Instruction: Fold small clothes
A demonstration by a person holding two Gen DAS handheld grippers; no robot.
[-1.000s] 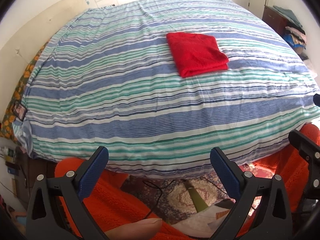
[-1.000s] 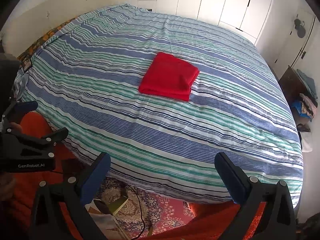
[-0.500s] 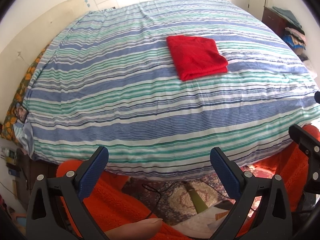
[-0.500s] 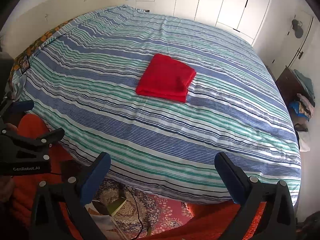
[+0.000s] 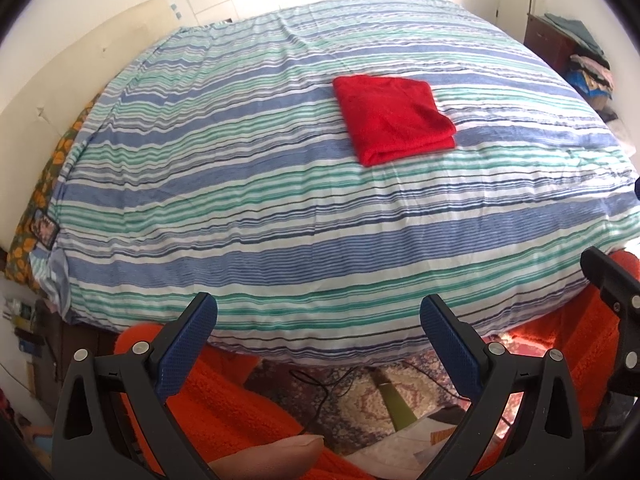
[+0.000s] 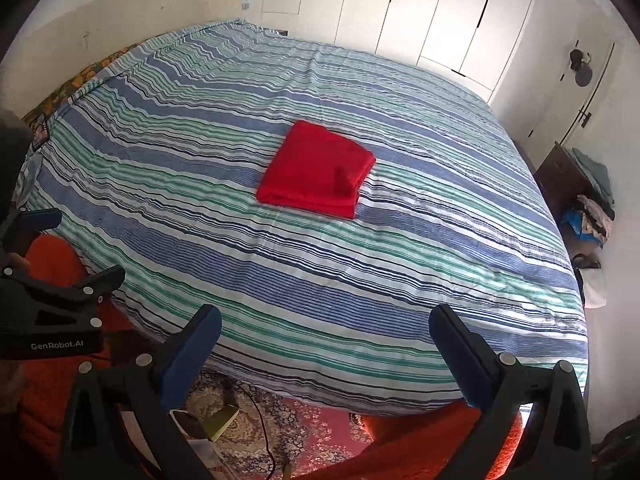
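Red garment (image 6: 318,170) folded on bedspread (image 6: 280,272) | wardrobe doors (image 6: 420,20): right view only

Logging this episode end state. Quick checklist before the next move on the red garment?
1. Red garment folded into a compact rectangle: ok.
2. Garment lies flat on the striped bedspread, well inside its edges: ok.
3. Left hand-held gripper open, nothing held: ok.
4. Right hand-held gripper open, nothing held: ok.
5. Both grippers clear of the garment, back at the bed's near edge: ok.
6. Another garment ready to fold: cannot tell; none on the bedspread.
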